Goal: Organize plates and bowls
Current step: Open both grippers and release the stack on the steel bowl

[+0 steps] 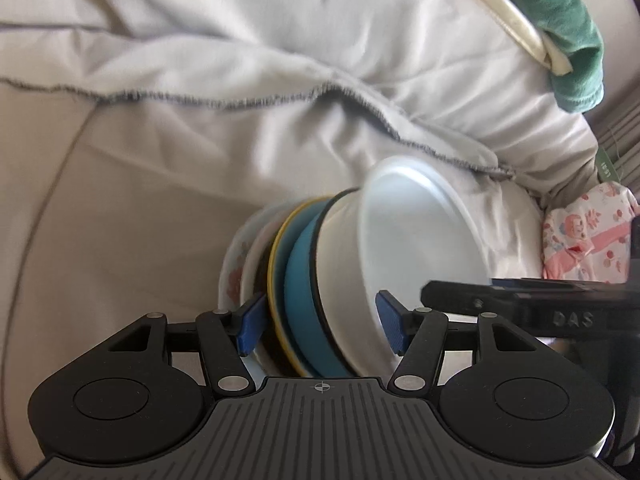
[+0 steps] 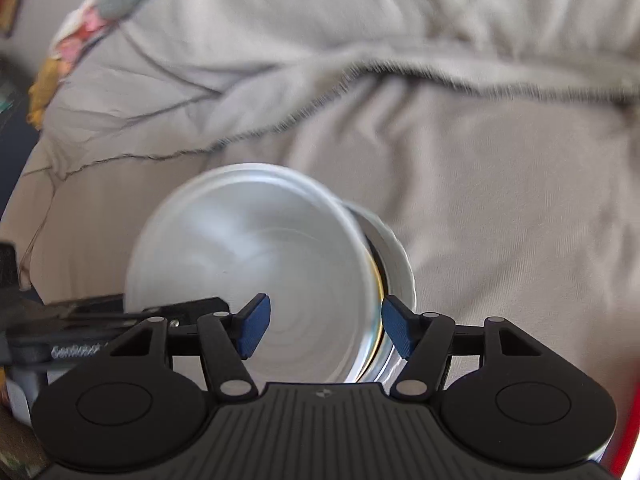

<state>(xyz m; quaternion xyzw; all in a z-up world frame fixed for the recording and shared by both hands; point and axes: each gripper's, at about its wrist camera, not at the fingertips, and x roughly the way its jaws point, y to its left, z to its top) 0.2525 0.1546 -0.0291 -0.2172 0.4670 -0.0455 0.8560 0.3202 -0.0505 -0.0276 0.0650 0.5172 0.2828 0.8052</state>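
Rumpled grey bedding (image 1: 200, 60) is filling the left wrist view; the left gripper (image 1: 320, 322), spread, is straddling a sideways stack of dishes (image 1: 312, 276), its axis running nine to three o'clock. Right wrist view: the right gripper (image 2: 326, 326), spread, is flanking the white bowl (image 2: 248, 268) rim at twelve o'clock.

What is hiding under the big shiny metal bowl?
Under the shiny metal bowl sit a blue dish, a yellow-rimmed dish and, at the bottom, a white flowery plate. Only their edges show; the insides are covered, and blur hides details.
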